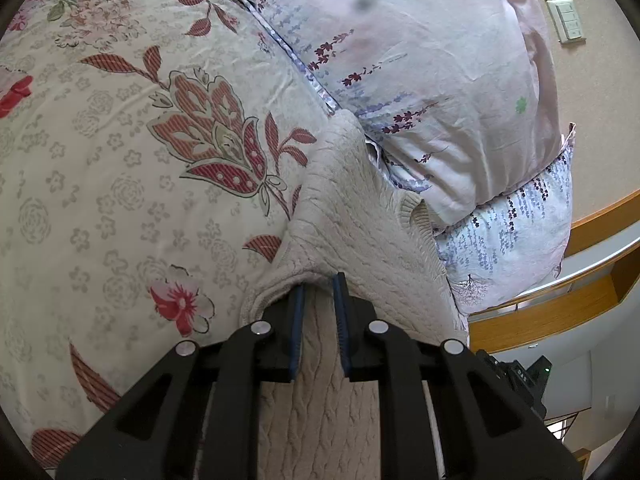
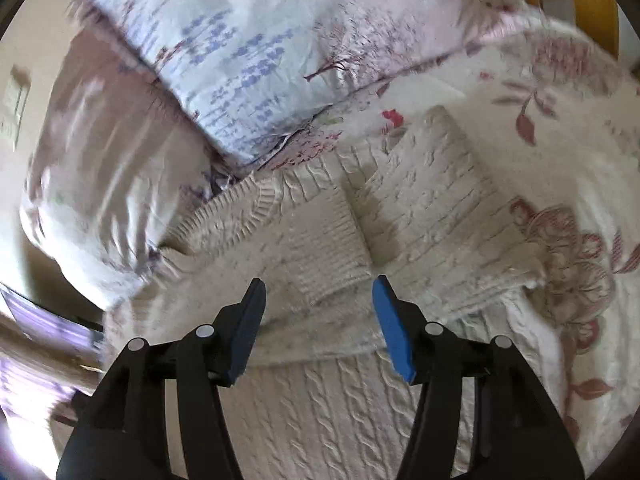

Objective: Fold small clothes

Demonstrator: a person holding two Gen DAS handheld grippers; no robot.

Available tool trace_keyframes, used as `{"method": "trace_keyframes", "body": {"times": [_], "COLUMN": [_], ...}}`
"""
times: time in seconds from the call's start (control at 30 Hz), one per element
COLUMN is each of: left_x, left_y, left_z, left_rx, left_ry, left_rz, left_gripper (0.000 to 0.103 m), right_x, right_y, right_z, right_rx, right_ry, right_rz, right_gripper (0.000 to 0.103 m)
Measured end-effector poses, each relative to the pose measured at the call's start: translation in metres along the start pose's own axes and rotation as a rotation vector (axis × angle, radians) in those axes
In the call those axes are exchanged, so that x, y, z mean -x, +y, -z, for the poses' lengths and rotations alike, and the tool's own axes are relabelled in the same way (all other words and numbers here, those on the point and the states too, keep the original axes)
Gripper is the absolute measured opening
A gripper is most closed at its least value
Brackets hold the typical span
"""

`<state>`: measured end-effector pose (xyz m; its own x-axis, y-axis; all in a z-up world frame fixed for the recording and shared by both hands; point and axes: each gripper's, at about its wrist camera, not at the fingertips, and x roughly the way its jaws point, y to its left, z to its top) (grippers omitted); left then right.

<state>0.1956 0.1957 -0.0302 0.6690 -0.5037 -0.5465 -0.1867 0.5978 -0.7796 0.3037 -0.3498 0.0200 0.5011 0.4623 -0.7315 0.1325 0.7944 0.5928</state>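
Note:
A cream cable-knit sweater (image 1: 352, 216) lies on a floral bedsheet (image 1: 120, 168). My left gripper (image 1: 320, 280) is shut on a fold of the sweater, which bunches at the blue pads and runs back between the fingers. In the right wrist view the sweater (image 2: 420, 208) lies partly folded, both sleeves laid across its body. My right gripper (image 2: 318, 288) is open and empty just above the sweater, near a ribbed cuff (image 2: 328, 240). That view is motion-blurred.
Two pale pillows with purple flower prints (image 1: 420, 60) lie against the sweater's far side, also in the right wrist view (image 2: 240, 60). A wooden bed frame (image 1: 560, 300) and wall switches (image 1: 568, 20) are at the right.

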Motion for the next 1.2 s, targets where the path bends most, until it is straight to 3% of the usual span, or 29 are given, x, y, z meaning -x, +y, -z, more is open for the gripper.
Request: {"method": "trace_keyframes", "body": {"times": [0.13,0.27,0.33,0.4,0.63,1.0,1.1,1.2], "left_x": [0.000,-0.002,-0.002,-0.002,-0.002,-0.001,0.001,0.010], "left_y": [0.000,-0.001,-0.001,-0.001,-0.005,-0.010,-0.011,-0.016], "left_z": [0.000,0.000,0.000,-0.001,0.000,0.001,0.002,0.007], "left_rx": [-0.003,-0.006,-0.006,-0.006,-0.023,-0.054,-0.075,-0.123], "left_ry": [0.001,0.007,0.009,0.009,0.020,0.035,0.046,0.050], "left_rz": [0.000,-0.002,-0.001,-0.002,0.003,-0.005,-0.009,-0.011], "left_gripper": [0.016,0.016,0.016,0.017,0.025,0.029,0.029,0.037], "right_x": [-0.022,-0.032,-0.035,-0.037,0.014,-0.013,-0.014,-0.008], "right_y": [-0.017,-0.025,-0.022,-0.019,-0.004,-0.025,-0.022,-0.019], "right_z": [-0.004,-0.004,-0.006,-0.008,0.010,0.031,0.035,0.036], "right_rx": [-0.118,-0.150,-0.128,-0.093,0.053,0.066,0.114,0.144], "right_ry": [0.060,0.029,0.021,0.013,-0.152,-0.073,-0.087,-0.074], "right_rz": [-0.005,-0.027,-0.025,-0.010,-0.064,0.091,0.126,0.124], "right_gripper": [0.048,0.044,0.030,0.008,0.008,0.008,0.008,0.016]}}
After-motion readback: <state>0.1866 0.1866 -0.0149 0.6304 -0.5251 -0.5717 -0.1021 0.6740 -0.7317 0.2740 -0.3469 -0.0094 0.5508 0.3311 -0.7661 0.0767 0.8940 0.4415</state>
